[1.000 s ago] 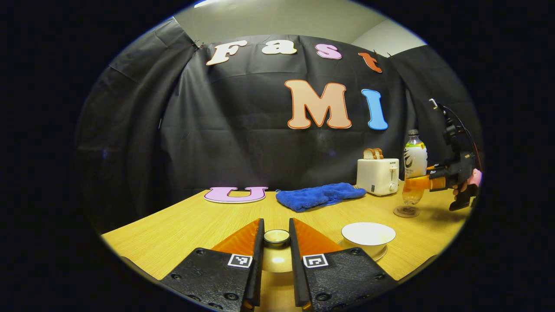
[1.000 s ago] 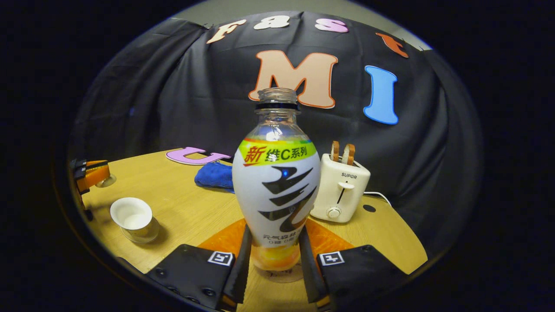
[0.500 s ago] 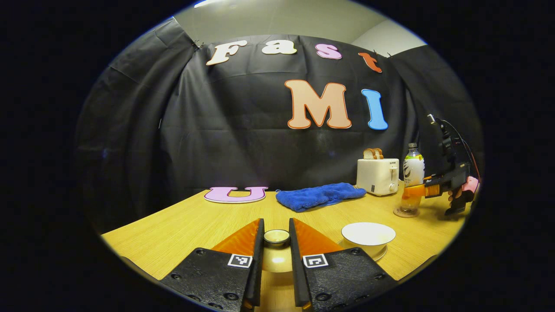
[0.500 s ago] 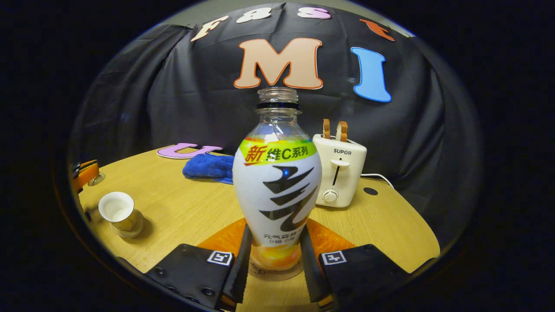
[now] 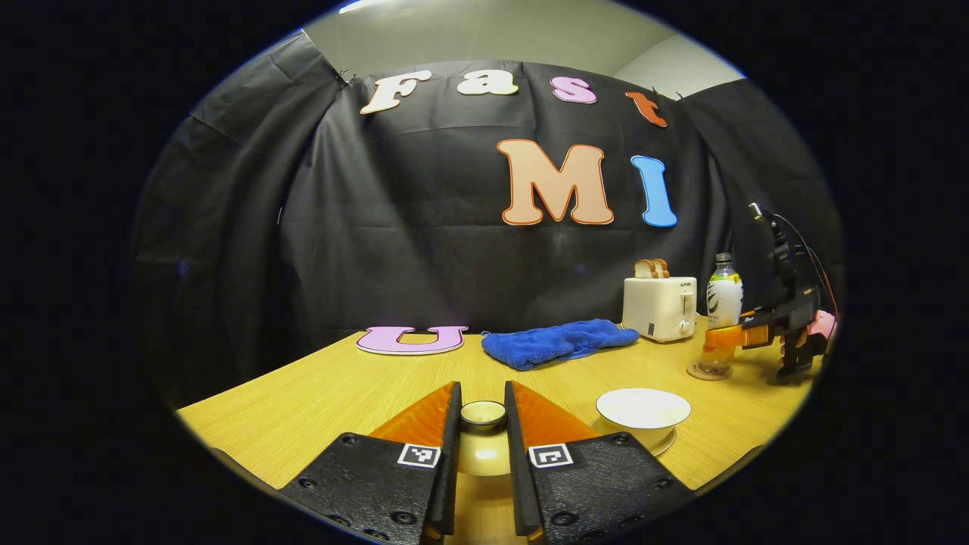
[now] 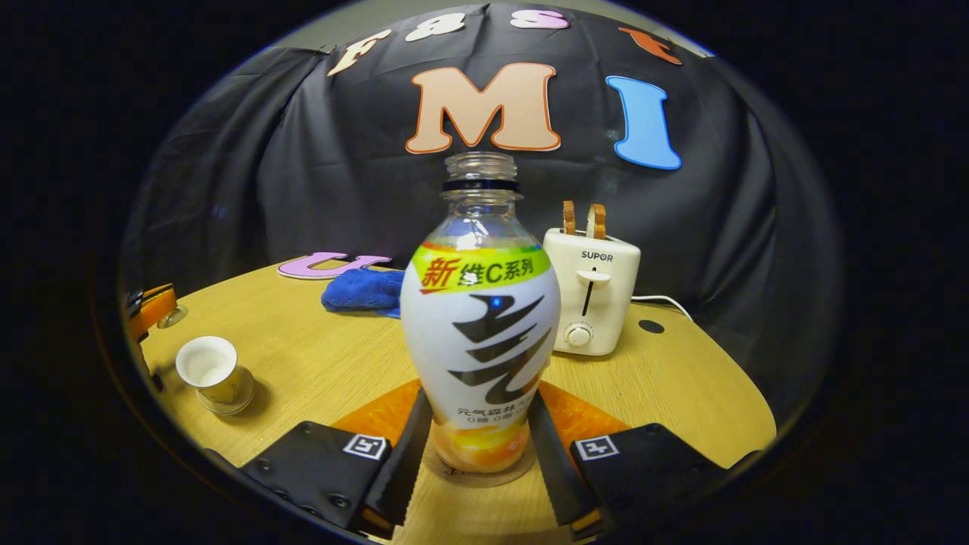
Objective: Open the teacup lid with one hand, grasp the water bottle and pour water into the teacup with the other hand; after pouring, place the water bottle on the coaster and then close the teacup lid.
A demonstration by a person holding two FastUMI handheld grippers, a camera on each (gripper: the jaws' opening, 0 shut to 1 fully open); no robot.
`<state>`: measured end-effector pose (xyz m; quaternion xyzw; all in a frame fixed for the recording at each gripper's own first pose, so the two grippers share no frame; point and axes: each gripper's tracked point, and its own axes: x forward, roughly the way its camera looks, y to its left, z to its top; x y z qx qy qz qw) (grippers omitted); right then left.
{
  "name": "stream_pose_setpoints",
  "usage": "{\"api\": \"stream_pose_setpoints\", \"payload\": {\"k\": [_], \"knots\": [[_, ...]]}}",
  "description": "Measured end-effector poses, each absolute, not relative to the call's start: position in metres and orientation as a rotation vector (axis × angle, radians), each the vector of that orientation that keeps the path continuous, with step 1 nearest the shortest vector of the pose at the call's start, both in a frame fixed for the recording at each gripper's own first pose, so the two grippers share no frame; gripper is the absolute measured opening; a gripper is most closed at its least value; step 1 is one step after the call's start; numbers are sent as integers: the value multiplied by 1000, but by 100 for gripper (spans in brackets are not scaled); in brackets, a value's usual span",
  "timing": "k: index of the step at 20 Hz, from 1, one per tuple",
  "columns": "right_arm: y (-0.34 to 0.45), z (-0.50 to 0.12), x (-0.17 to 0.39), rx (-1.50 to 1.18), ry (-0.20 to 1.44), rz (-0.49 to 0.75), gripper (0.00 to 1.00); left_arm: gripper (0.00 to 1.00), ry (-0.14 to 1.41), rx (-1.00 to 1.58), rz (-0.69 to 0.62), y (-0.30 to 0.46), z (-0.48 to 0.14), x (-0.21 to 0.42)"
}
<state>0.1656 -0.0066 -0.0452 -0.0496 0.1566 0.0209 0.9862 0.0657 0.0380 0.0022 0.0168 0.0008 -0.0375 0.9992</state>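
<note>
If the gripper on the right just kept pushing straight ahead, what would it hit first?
The water bottle standing between its fingers on the coaster; the right gripper would shove it, probably towards the toaster behind, though depth is unclear.

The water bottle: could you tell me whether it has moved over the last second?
Yes. The water bottle has come down beside the toaster onto the coaster.

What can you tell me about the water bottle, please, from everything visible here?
The water bottle is clear plastic, capless, with a black ring under the threaded mouth, and a white wrap printed with black strokes and a yellow-green band. Orange shows through its clear base. It stands upright on the round coaster, right of the toaster in the left gripper view. The right gripper straddles its lower body; its jaws look slightly parted, so whether both fingers press is unclear.
</note>
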Motion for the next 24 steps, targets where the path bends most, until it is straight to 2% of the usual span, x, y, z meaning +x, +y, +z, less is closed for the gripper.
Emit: {"api": "stream_pose_setpoints", "payload": {"k": [1, 3, 4, 5, 6, 7, 15, 16, 17, 24], "knots": [[-5, -45, 164, -91, 317, 52, 83, 28, 1, 34, -75, 38, 2, 66], [-7, -50, 163, -88, 321, 53, 87, 28, 2, 34, -75, 38, 2, 66], [-7, -52, 162, -90, 325, 54, 92, 28, 1, 33, -75, 38, 3, 67], [-8, -53, 160, -90, 327, 53, 87, 28, 1, 33, -75, 38, 3, 67], [-9, -55, 159, -92, 329, 49, 100, 28, 1, 33, -75, 38, 2, 66], [-9, -56, 158, -91, 330, 50, 95, 28, 1, 33, -75, 38, 2, 66], [-17, -61, 142, -66, 326, 34, 95, 28, 1, 33, -75, 38, 2, 65], [-16, -60, 137, -60, 321, 36, 97, 28, 2, 33, -75, 37, 2, 66], [-16, -58, 133, -55, 310, 36, 95, 28, 2, 33, -75, 37, 2, 67], [-18, -34, 101, -23, 171, 33, 95, 28, 1, 32, -74, 37, 3, 66]]}}
